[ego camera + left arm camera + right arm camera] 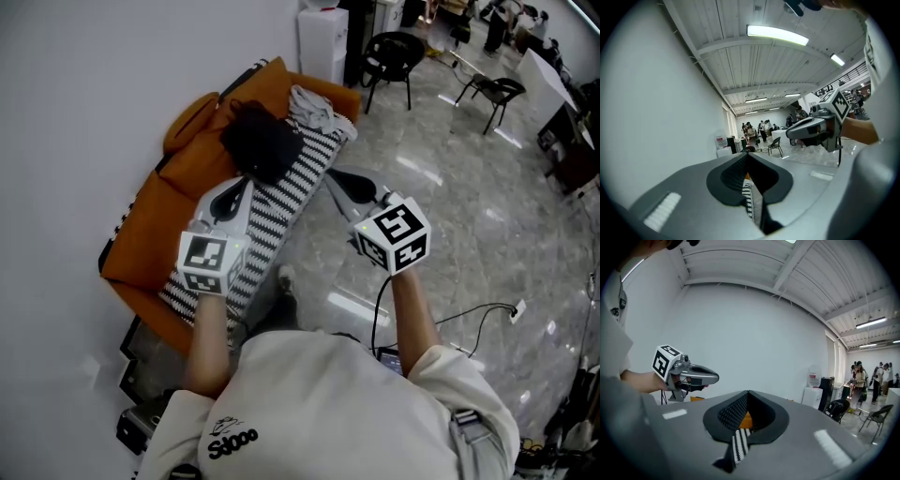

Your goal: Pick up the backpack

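Note:
The black backpack (259, 141) lies on an orange sofa (169, 197) against the white wall, on top of a black-and-white striped blanket (281, 202). My left gripper (246, 184) is shut and empty, its tips just short of the backpack's near edge. My right gripper (334, 174) is shut too, over the floor beside the sofa's right side. In the left gripper view the closed jaws (747, 155) hide the backpack; the right gripper (811, 130) shows beside them. In the right gripper view the shut jaws (748, 393) cover all but a strip of blanket (739, 444).
A grey cloth (315, 107) is bunched at the sofa's far end. A white cabinet (322, 37) and two black chairs (394, 52) (497, 89) stand beyond on the glossy floor. Cables (487, 314) run at my right, dark boxes (150, 375) by the sofa's near end.

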A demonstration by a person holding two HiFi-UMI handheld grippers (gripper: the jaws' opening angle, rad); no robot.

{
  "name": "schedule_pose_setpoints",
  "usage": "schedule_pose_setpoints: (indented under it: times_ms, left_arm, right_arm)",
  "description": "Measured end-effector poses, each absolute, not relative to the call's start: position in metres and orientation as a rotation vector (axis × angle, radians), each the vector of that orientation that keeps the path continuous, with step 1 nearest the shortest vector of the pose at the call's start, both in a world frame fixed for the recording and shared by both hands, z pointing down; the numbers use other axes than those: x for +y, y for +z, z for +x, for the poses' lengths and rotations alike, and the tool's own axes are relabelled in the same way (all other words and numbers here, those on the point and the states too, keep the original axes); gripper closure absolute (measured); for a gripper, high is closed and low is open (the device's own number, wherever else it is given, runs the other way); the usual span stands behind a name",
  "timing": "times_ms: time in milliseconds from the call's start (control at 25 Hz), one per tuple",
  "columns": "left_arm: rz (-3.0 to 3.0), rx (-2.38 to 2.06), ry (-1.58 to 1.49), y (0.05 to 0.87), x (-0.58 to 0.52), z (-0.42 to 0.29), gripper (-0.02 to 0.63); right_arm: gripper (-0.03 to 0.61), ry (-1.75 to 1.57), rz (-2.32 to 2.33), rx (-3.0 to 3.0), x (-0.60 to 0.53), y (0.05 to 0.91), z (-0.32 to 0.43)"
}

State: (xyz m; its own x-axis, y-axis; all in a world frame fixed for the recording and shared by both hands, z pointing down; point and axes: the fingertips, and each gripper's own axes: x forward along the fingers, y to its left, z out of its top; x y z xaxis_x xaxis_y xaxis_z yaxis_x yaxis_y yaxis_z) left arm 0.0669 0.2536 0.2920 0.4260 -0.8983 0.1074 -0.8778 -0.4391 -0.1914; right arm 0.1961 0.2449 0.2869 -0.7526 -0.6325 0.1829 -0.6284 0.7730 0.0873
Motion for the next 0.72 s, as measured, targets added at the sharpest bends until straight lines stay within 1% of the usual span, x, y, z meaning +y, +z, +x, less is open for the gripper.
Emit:
schedule_pose_setpoints:
  times_ms: [240,720]
  left_arm:
    - [-2.559,1.578,-0.268,0.293,0.202,0.065,0.603]
    - [-2.563,1.578,-0.245,0.297,0.067,0.027,0.603]
  right_arm:
    - [0.575,-0.099,1.026,-2.758,0.195,0.287,0.193]
    - [0.575,-0.091,1.093,-2.722,0.058,0.286,0.163]
